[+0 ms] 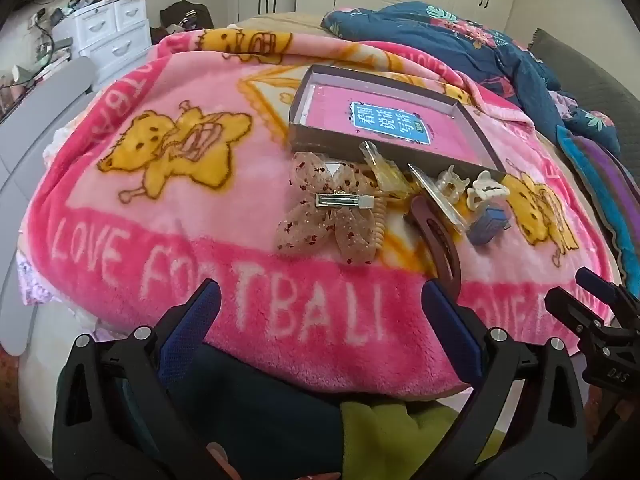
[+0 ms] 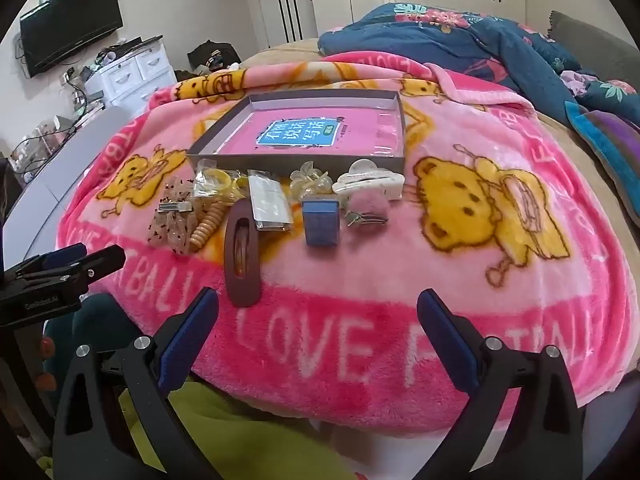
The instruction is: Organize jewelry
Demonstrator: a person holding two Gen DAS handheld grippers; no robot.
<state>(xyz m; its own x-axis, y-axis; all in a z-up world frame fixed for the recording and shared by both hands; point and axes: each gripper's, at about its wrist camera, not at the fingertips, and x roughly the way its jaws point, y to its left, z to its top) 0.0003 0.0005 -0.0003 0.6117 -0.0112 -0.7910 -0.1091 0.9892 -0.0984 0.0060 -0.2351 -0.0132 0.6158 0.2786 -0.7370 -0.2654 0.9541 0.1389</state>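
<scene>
A shallow grey box [image 1: 316, 142] [image 2: 224, 155] with a pink printed bottom lies on the pink blanket. In front of it lie hair accessories: a sheer bow clip [image 1: 328, 216] [image 2: 174, 216], a brown oval clip [image 1: 438, 244] [image 2: 242, 256], a white claw clip [image 1: 486, 194] [image 2: 370, 180], a small blue box [image 1: 490, 226] [image 2: 321, 220], a pink fuzzy clip [image 2: 368, 210] and packets [image 2: 269, 202]. My left gripper [image 1: 320, 320] is open and empty, short of the pile. My right gripper [image 2: 318, 320] is open and empty, also short of it.
The pink "LOVE FOOTBALL" blanket [image 1: 160, 208] [image 2: 460, 280] covers the bed. A blue floral quilt [image 1: 460, 40] [image 2: 440, 36] is bunched behind the box. White drawers [image 1: 112, 36] [image 2: 132, 72] stand at far left. The other gripper shows at each view's edge [image 1: 600, 320] [image 2: 52, 276].
</scene>
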